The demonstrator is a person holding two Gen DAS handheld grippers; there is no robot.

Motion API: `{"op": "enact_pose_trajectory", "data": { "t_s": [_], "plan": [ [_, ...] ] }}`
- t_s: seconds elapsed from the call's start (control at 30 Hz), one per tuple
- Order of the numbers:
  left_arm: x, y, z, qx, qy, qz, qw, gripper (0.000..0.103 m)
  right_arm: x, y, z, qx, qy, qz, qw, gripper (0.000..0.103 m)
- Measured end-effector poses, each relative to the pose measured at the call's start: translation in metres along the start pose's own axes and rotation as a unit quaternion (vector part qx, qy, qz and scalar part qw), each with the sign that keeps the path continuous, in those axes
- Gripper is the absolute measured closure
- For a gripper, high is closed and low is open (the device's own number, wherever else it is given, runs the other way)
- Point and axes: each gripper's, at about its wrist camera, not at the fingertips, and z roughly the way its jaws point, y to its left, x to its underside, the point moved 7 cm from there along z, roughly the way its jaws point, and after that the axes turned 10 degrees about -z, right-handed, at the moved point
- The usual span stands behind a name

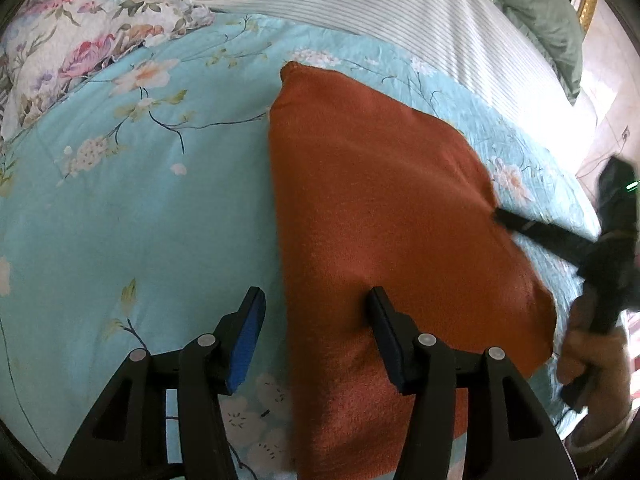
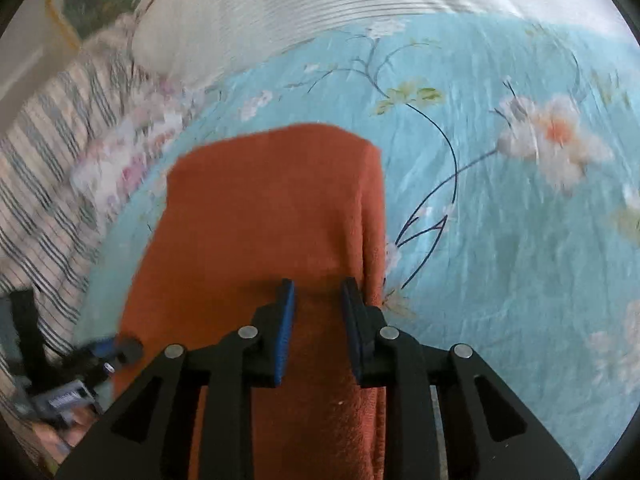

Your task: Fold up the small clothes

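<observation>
The orange cloth (image 1: 384,216) lies under both spread hand-held grippers; only the right wrist view shows its layered right edge.

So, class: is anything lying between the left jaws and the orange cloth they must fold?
Nothing visible. The left gripper hangs open straddling the left edge of the orange cloth, with only the blue floral sheet beneath.

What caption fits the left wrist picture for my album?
Open left claw straddles the edge of an orange cloth on a flowery blue bedspread.
</observation>
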Motion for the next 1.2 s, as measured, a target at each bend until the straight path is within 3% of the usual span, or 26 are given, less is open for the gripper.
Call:
{"op": "enact_pose_trajectory", "data": {
  "t_s": [0.13, 0.27, 0.43, 0.53, 0.6, 0.67, 0.7, 0.73, 0.93, 1.2],
  "plan": [
    [0.001, 0.001, -0.005, 0.000, 0.001, -0.001, 1.0000, 0.047, -0.003, 0.010, -0.027, -0.007, -0.014, -0.009, 1.000, 0.076],
    [0.007, 0.000, -0.022, -0.006, -0.012, 0.011, 0.9999, 0.049, 0.010, 0.033, -0.054, -0.019, -0.031, -0.021, 0.999, 0.058],
    [0.023, 0.001, -0.041, -0.004, -0.013, 0.010, 0.9999, 0.049, 0.038, 0.062, -0.079, -0.032, -0.031, -0.041, 0.998, 0.055],
    [0.037, 0.004, -0.052, -0.003, -0.011, 0.011, 0.9999, 0.048, 0.058, 0.073, -0.093, -0.024, -0.023, -0.062, 0.998, 0.035],
    [0.048, 0.004, -0.059, -0.004, -0.012, 0.015, 0.9998, 0.043, 0.070, 0.077, -0.099, -0.016, -0.017, -0.075, 0.997, 0.028],
    [0.058, 0.005, -0.064, -0.007, -0.010, 0.018, 0.9998, 0.030, 0.084, 0.079, -0.106, -0.001, -0.008, -0.086, 0.996, 0.023],
    [0.066, 0.009, -0.067, -0.014, -0.007, 0.013, 0.9998, 0.018, 0.094, 0.079, -0.109, 0.011, -0.002, -0.092, 0.996, 0.022],
    [0.072, 0.012, -0.068, -0.018, -0.005, 0.008, 0.9998, 0.017, 0.102, 0.079, -0.111, 0.018, 0.004, -0.096, 0.995, 0.021],
    [0.103, 0.030, -0.073, -0.036, 0.013, 0.001, 0.9993, 0.017, 0.147, 0.079, -0.114, 0.038, 0.042, -0.111, 0.992, 0.020],
    [0.128, 0.025, -0.090, -0.082, -0.004, 0.058, 0.9950, 0.017, 0.168, 0.080, -0.128, 0.044, 0.058, -0.117, 0.990, 0.019]
  ]
}}
